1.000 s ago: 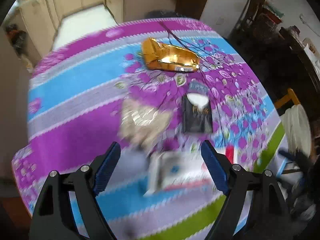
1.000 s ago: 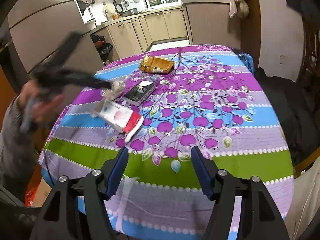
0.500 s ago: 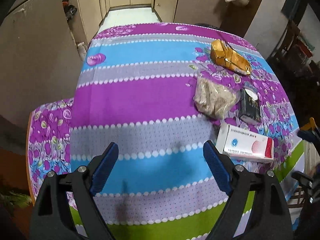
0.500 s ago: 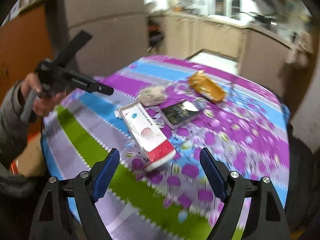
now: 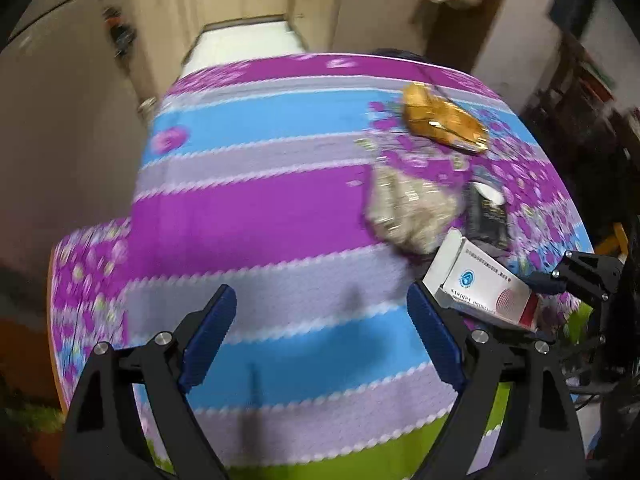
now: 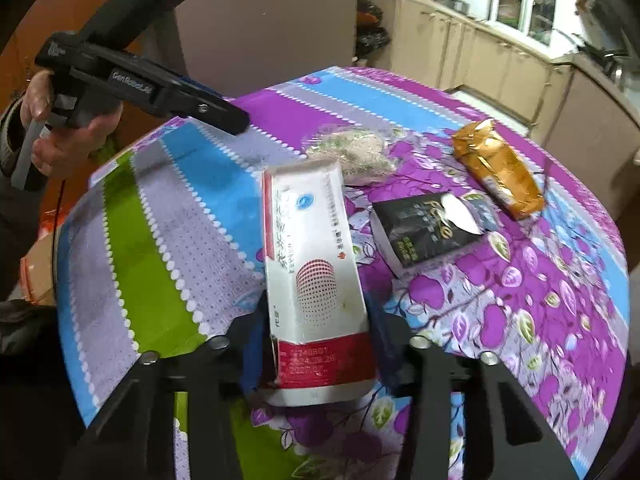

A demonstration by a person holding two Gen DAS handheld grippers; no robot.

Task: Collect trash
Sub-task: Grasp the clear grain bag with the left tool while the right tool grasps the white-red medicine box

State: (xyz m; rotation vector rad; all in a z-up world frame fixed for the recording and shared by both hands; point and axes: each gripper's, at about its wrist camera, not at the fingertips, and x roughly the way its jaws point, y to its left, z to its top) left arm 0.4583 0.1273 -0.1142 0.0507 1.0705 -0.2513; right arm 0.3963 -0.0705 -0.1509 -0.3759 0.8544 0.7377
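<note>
My right gripper [image 6: 316, 344] is shut on a white and red medicine box [image 6: 314, 276], gripping its red end, with the box lifted off the cloth. The box also shows in the left wrist view [image 5: 480, 286] with the right gripper [image 5: 560, 280] behind it. My left gripper [image 5: 320, 324] is open and empty over the table's near left part; it shows in the right wrist view [image 6: 224, 114]. A black booklet [image 6: 428, 228], a clear bag of crumbs [image 6: 356, 152] and a golden wrapper [image 6: 496, 168] lie on the table.
The round table has a striped purple, blue and green cloth [image 6: 168, 216]. Kitchen cabinets [image 6: 460, 52] stand beyond the table. A grey appliance [image 6: 264, 24] stands near the left side. A cardboard box [image 6: 38, 276] sits on the floor at the left.
My right gripper moved in and closed on the medicine box, which now sits between its fingers. My left gripper stayed open and shifted slightly.
</note>
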